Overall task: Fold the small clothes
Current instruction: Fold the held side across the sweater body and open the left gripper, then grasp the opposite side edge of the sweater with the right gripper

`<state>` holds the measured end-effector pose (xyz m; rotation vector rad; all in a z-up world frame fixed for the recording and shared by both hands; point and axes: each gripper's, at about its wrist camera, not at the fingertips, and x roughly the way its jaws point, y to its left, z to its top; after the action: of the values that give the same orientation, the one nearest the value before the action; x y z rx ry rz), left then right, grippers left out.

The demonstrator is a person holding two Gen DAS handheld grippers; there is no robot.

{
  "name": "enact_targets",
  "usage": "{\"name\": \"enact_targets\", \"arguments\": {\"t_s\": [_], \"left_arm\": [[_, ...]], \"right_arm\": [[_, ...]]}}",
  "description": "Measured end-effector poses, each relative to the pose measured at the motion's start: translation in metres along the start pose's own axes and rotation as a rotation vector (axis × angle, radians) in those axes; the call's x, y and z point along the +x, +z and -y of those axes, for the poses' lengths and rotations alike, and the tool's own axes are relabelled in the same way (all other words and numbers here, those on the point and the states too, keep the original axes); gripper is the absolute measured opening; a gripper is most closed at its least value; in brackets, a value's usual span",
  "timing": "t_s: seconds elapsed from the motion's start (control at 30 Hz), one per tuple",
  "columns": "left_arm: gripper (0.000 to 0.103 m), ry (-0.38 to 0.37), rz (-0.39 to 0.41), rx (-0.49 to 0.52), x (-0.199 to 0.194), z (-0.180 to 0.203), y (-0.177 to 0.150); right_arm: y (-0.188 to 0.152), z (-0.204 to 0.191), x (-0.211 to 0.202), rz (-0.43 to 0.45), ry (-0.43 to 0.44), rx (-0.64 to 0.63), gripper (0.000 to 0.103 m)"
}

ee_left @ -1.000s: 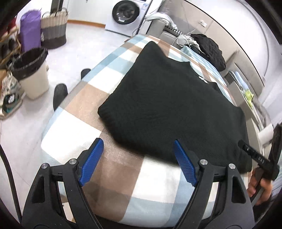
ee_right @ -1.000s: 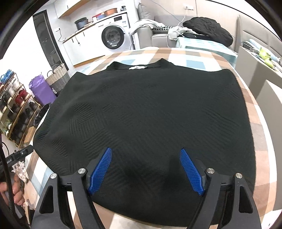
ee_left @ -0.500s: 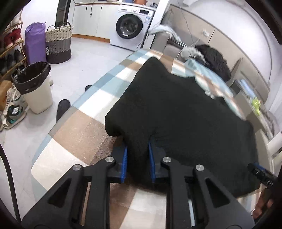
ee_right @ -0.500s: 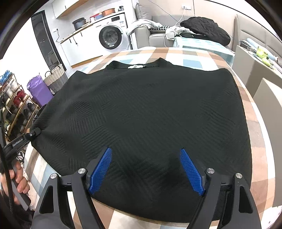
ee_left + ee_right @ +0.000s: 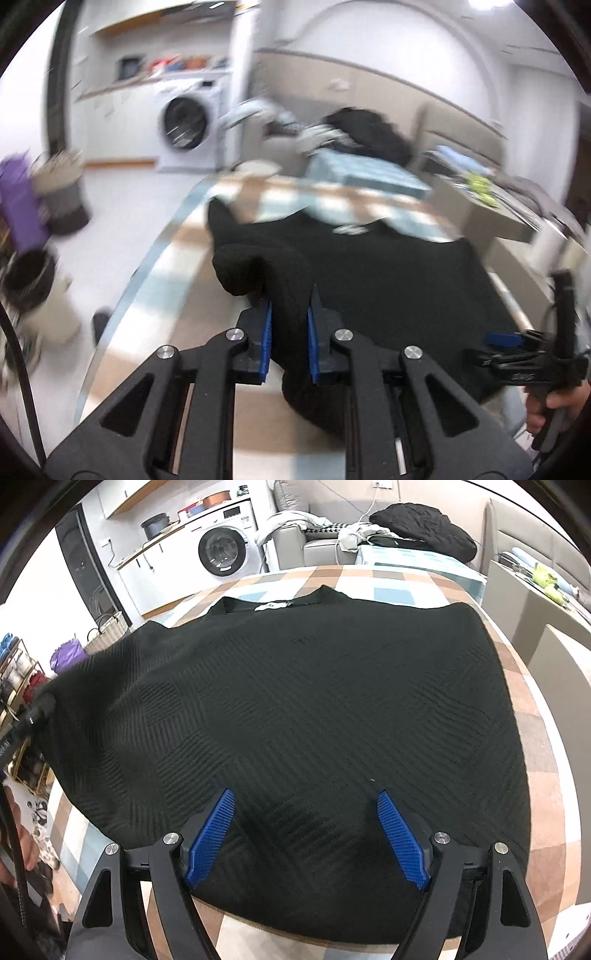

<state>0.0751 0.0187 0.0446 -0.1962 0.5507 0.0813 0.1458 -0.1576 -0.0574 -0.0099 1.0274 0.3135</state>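
A black knitted top (image 5: 314, 709) lies spread on the checked tablecloth (image 5: 543, 760), neckline at the far side. My left gripper (image 5: 290, 314) is shut on the top's left edge (image 5: 288, 280) and holds it lifted off the table; the raised corner shows at the left of the right wrist view (image 5: 74, 675). My right gripper (image 5: 306, 812) is open, its blue pads over the top's near hem, nothing between them. It also shows at the right of the left wrist view (image 5: 517, 343).
A washing machine (image 5: 225, 550) and a sofa with a dark bundle (image 5: 421, 528) stand beyond the table. A bin (image 5: 33, 288), a purple bag (image 5: 22, 206) and a basket (image 5: 62, 195) stand on the floor to the left. A beige box (image 5: 561, 679) sits at the right.
My left gripper closed on the top's left edge and has lifted it up and inward; the view is blurred by motion. My right gripper has stayed open over the near hem.
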Motion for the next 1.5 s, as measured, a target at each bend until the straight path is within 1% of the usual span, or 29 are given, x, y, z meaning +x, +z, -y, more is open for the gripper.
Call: {"name": "enact_targets", "arguments": {"t_s": [0.13,0.17,0.23,0.3,0.33,0.37,0.43,0.47,0.53,0.57,0.6,0.67,0.73,0.8,0.87,0.93,1.0,1.03,1.07,1.1,1.13,1.17,1.2,1.23,1.27,1.3,1.37,1.43,1.5], "left_arm": [[0.012,-0.161,0.033,0.112,0.004,0.055,0.015],[0.012,-0.213,0.022,0.145,0.008,0.074,0.014],[0.012,-0.283,-0.009,0.187,0.017,0.101,0.005],[0.013,-0.357,-0.096,0.232,0.033,0.128,-0.011],[0.014,-0.400,-0.155,0.248,0.042,0.139,-0.022],[0.018,-0.429,-0.200,0.259,0.048,0.145,-0.030],[0.021,-0.466,-0.261,0.276,0.052,0.154,-0.042],[0.024,-0.475,-0.270,0.284,0.049,0.157,-0.047],[0.041,-0.473,-0.249,0.292,0.041,0.153,-0.048],[0.056,-0.466,-0.234,0.290,0.038,0.151,-0.047],[0.062,-0.458,-0.217,0.280,0.035,0.147,-0.045],[0.063,-0.432,-0.194,0.241,0.026,0.129,-0.042],[0.063,-0.386,-0.185,0.199,0.023,0.113,-0.035],[0.064,-0.338,-0.180,0.137,0.022,0.084,-0.027],[0.064,-0.294,-0.184,0.076,0.027,0.061,-0.023],[0.064,-0.252,-0.191,0.037,0.032,0.043,-0.022],[0.064,-0.216,-0.205,-0.001,0.039,0.026,-0.022],[0.064,-0.202,-0.215,-0.022,0.043,0.019,-0.022],[0.064,-0.195,-0.220,-0.035,0.044,0.008,-0.021],[0.064,-0.188,-0.224,-0.044,0.047,0.002,-0.021],[0.064,-0.180,-0.228,-0.049,0.049,-0.001,-0.021],[0.064,-0.169,-0.231,-0.053,0.052,-0.003,-0.021],[0.064,-0.164,-0.232,-0.056,0.053,-0.006,-0.020],[0.064,-0.162,-0.232,-0.057,0.055,-0.003,-0.020],[0.064,-0.164,-0.231,-0.059,0.055,-0.003,-0.019],[0.064,-0.168,-0.230,-0.059,0.055,-0.004,-0.019],[0.064,-0.174,-0.238,-0.053,0.056,0.003,-0.021],[0.064,-0.177,-0.249,-0.041,0.060,0.007,-0.024],[0.064,-0.184,-0.267,-0.029,0.065,0.012,-0.027]], "right_arm": [[-0.002,0.010,-0.013,0.021,-0.016,0.031,0.082],[-0.002,0.014,-0.017,0.028,-0.022,0.042,0.082],[-0.003,0.023,-0.026,0.045,-0.031,0.070,0.082],[-0.005,0.034,-0.034,0.059,-0.039,0.104,0.082],[-0.005,0.039,-0.036,0.063,-0.044,0.117,0.082],[-0.006,0.044,-0.039,0.066,-0.054,0.131,0.082],[-0.006,0.052,-0.043,0.068,-0.063,0.150,0.082],[-0.006,0.055,-0.045,0.070,-0.064,0.158,0.082],[-0.005,0.059,-0.048,0.077,-0.052,0.167,0.082],[-0.003,0.061,-0.049,0.082,-0.036,0.173,0.082],[0.000,0.063,-0.050,0.088,-0.009,0.184,0.082],[0.004,0.063,-0.050,0.098,0.033,0.194,0.082],[0.009,0.060,-0.046,0.092,0.091,0.189,0.082],[0.015,0.056,-0.042,0.089,0.140,0.190,0.082],[0.021,0.053,-0.037,0.072,0.214,0.208,0.082],[0.025,0.050,-0.035,0.075,0.234,0.206,0.082],[0.027,0.047,-0.024,0.039,0.244,0.205,0.081],[0.027,0.045,-0.018,0.023,0.257,0.206,0.069],[0.027,0.043,-0.009,-0.004,0.269,0.207,0.049],[0.026,0.042,0.001,-0.039,0.273,0.211,0.039],[0.026,0.041,0.008,-0.052,0.271,0.211,0.022],[0.025,0.038,0.011,-0.054,0.246,0.207,0.010],[0.024,0.035,0.008,-0.049,0.227,0.200,0.007],[0.023,0.033,0.000,-0.026,0.250,0.189,0.005],[0.022,0.031,-0.018,0.023,0.316,0.183,0.005],[0.020,0.030,-0.033,0.047,0.346,0.177,0.005],[0.015,0.029,-0.052,0.059,0.352,0.160,0.005],[0.005,0.031,-0.053,0.030,0.299,0.150,0.005],[-0.004,0.035,-0.038,-0.023,0.178,0.137,0.005]]}}
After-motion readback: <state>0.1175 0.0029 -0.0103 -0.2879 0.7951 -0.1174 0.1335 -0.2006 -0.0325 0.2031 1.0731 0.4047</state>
